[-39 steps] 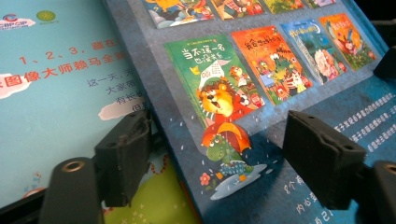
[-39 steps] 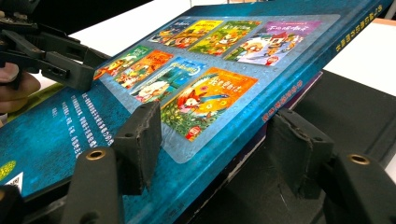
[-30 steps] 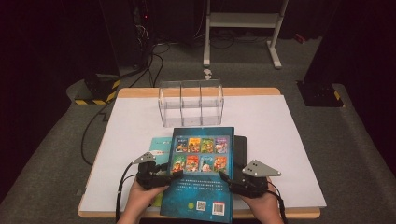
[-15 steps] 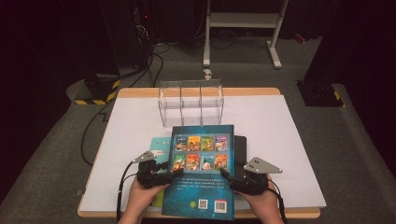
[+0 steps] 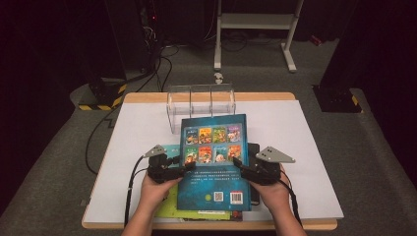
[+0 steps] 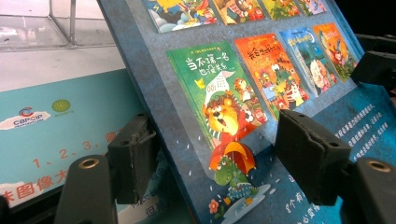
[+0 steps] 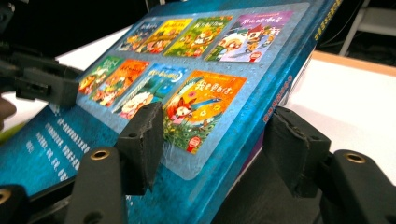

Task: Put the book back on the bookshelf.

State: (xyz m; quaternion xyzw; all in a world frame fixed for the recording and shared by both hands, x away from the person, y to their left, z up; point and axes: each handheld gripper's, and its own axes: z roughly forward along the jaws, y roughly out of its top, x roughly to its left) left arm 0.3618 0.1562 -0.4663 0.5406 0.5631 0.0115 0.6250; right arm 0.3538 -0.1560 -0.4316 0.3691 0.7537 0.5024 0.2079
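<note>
Fingers of the left gripper (image 5: 183, 169) and right gripper (image 5: 239, 166) pinched opposite edges of a blue picture book (image 5: 213, 160) — its back cover tiled with small covers — lifted above a white table (image 5: 305, 147) in a dark room.

The surface (image 5: 305, 147) is a wooden-edged top covered with a white sheet. At its far middle stands a clear plastic rack (image 5: 200, 101) with upright dividers. Near the front edge lies a small pile of flat books: a teal one (image 5: 169, 150), a yellow-green one (image 5: 172, 209) and a dark one (image 5: 253, 150) at the right.
</note>
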